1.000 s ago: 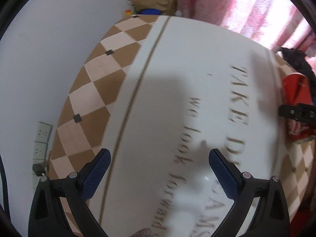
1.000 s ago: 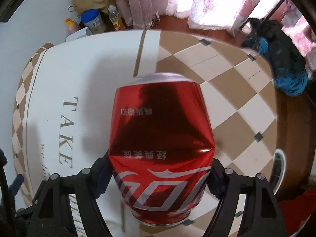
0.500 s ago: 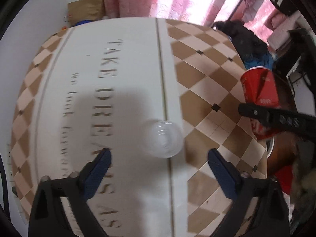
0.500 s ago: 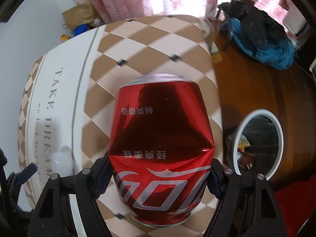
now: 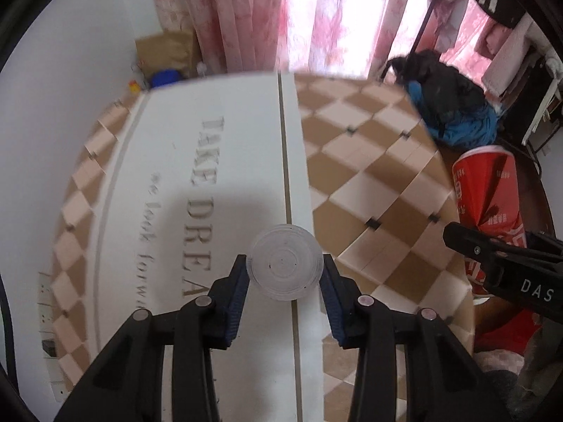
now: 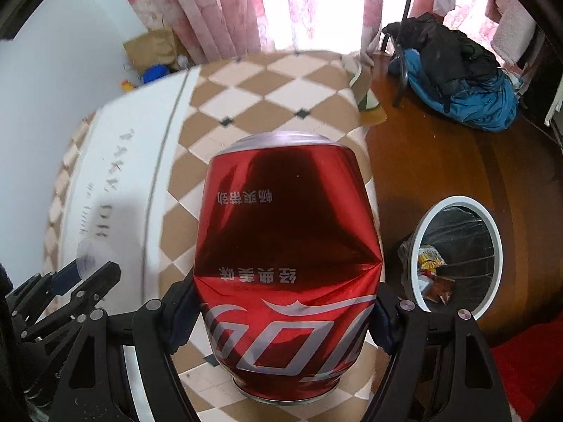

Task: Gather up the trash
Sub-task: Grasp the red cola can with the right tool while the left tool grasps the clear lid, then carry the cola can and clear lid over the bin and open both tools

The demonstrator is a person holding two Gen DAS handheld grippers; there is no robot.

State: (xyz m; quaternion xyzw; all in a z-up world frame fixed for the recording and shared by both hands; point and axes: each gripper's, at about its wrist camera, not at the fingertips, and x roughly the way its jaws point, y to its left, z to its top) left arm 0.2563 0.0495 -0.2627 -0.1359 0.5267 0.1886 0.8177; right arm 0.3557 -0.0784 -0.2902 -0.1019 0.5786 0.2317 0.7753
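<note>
My left gripper (image 5: 284, 271) points down over the table, and its jaws are closing on a clear plastic cup (image 5: 285, 267); both blue pads touch the cup's sides. The right wrist view shows that cup (image 6: 92, 256) at the lower left, in the left gripper (image 6: 88, 274). My right gripper (image 6: 284, 307) is shut on a dented red cola can (image 6: 286, 228), held upside down near the table's right edge. The can (image 5: 487, 190) also appears at the right of the left wrist view. A white-rimmed bin (image 6: 457, 201) with a black liner and some trash stands on the floor, right of the can.
The table's cloth (image 5: 369, 176) has a white lettered panel and brown checks. A chair piled with blue and black clothes (image 6: 457, 81) stands on the wooden floor. A brown paper bag (image 5: 165, 52) and bottles sit by the pink curtains. Red rug at lower right.
The left jaws have narrowed from wide open onto the clear cup, which lay ahead of them before. Both grippers moved right across the table, and the bin has come closer in the right view.
</note>
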